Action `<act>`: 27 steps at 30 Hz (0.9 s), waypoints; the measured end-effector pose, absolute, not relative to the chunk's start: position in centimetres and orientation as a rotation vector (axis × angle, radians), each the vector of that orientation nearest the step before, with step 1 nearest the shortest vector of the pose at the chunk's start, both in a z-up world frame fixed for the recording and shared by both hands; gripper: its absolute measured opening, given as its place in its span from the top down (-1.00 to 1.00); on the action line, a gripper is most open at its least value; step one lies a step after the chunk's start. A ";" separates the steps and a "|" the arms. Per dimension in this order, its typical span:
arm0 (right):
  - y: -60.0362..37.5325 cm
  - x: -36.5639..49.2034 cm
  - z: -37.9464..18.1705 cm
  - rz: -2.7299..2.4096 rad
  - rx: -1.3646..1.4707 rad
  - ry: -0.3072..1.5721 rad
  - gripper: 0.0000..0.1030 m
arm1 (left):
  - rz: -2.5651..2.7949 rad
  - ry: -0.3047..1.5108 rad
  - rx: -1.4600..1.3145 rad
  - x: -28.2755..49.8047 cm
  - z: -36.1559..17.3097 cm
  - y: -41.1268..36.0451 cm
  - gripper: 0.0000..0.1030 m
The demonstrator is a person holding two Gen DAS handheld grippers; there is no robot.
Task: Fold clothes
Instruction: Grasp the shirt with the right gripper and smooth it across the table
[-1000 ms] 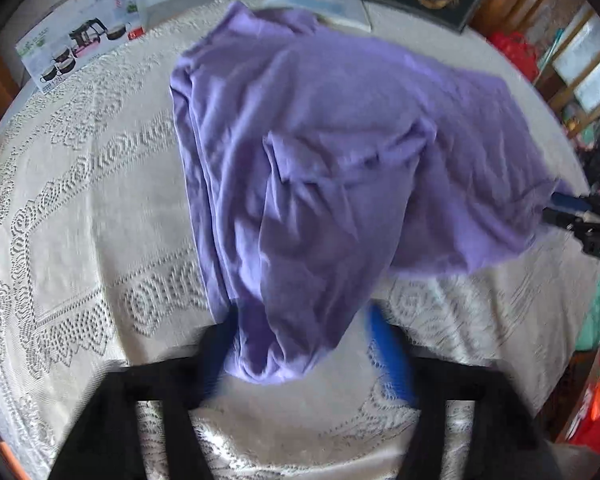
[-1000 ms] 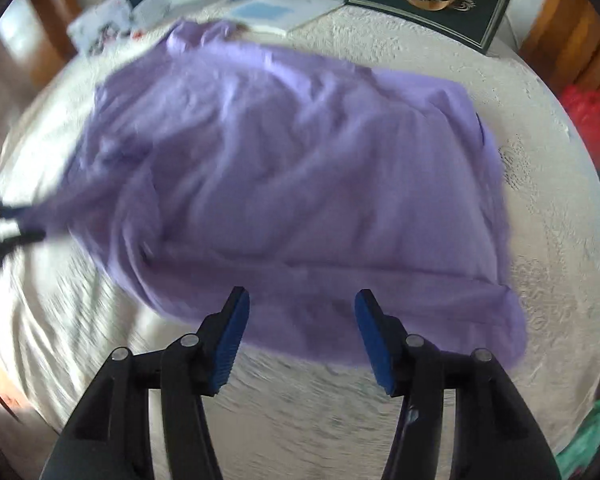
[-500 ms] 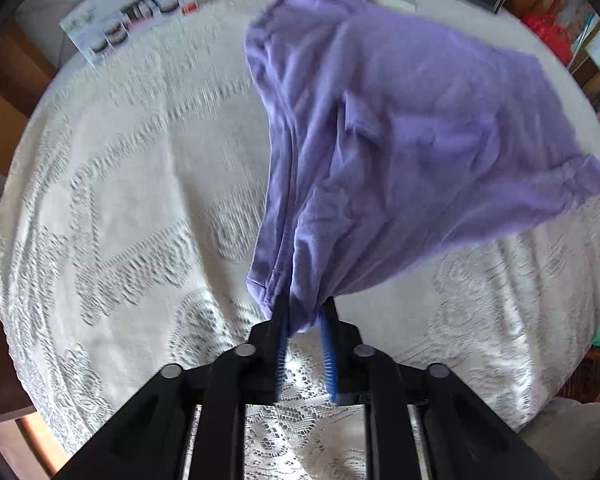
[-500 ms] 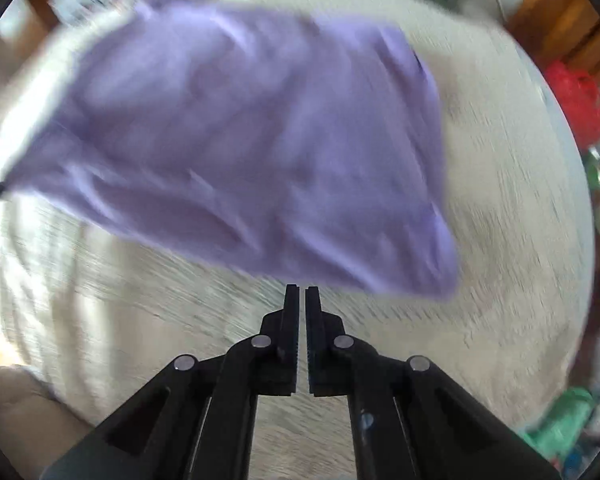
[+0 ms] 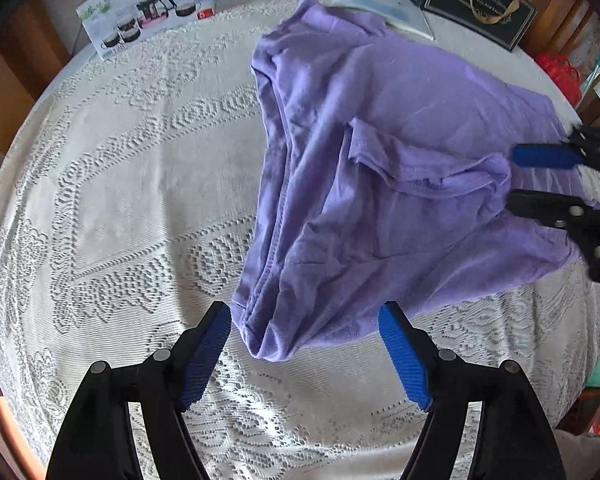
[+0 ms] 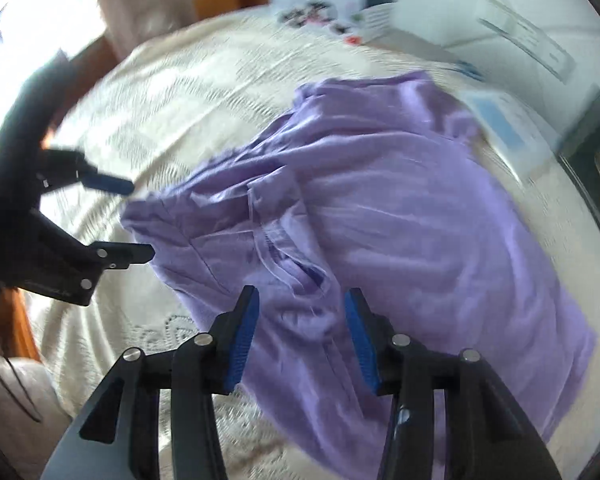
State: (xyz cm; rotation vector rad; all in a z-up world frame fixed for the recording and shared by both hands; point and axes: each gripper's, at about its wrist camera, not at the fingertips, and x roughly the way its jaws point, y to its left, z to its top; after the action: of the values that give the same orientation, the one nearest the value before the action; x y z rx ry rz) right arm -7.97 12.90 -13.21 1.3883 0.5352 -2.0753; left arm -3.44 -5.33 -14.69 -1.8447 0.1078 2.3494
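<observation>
Lace, cream-coloured, covers the round desk [image 5: 112,184] from edge to edge; we log it as the largest item in both views.

On it lies the purple T-shirt [image 5: 400,168], right of centre in the left wrist view, reaching from the desk's far side to just ahead of the left gripper. It is bunched, not flat: one long side is gathered into ridges, a sleeve [image 5: 384,152] is turned over onto the body, and the near end is rolled into a lump. We see no squared edges and no neat stack of layers.

At the far rim sit a tea-set carton [image 5: 148,4], a dark gift bag [image 5: 476,0] and a white-and-blue flat packet [image 5: 384,4], the packet partly under the shirt's far end.

Left gripper [image 5: 305,344]: fingers spread wide, holding nothing, with the rolled near end of the shirt lying between and just beyond the tips. Right gripper [image 6: 298,332]: fingers also spread and empty, hovering over wrinkled cloth near the sleeve; this view is motion-blurred, so we cannot tell whether the tips touch the fabric.

Progress, our judgement: the shirt rests loose on the desk, in neither gripper. The overlap of sleeve and side might be a rough partial fold or merely a crumple; either way a tidy folded shirt is not yet present. Remaining: flattening, then clean folds.
</observation>
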 end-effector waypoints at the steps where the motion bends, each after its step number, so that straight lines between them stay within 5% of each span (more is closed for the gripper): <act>1: 12.2 -8.2 -13.9 -2.061 1.386 0.589 0.14 | 2.340 0.116 -1.862 -3.5 -15.1 -5.4 -0.49; 5: 11.9 -11.1 -15.9 -2.132 1.437 0.633 0.14 | 2.324 0.148 -1.889 -3.3 -16.2 -5.7 -0.51; 13: 24.4 -16.0 -14.4 -2.472 1.623 0.019 0.14 | 2.290 0.117 -1.914 -3.5 -15.0 -6.4 -0.50; 19: 25.6 -12.8 -12.2 -2.331 1.554 0.094 0.14 | 2.357 0.125 -1.812 -5.8 -10.5 -7.0 -0.51; 22: 24.0 -11.0 -11.7 -2.234 1.499 0.149 0.36 | 2.340 0.108 -1.841 -6.3 -11.3 -6.6 -0.51; 27: 17.5 -9.6 -12.6 -2.034 1.466 0.111 0.39 | 2.318 0.060 -1.889 -5.5 -13.1 -5.7 -0.51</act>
State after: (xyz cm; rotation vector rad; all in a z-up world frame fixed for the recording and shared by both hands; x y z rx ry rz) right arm -9.60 17.52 -12.59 1.4660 0.1106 -2.0341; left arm -5.48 -5.66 -13.08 -1.8887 0.0602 2.3178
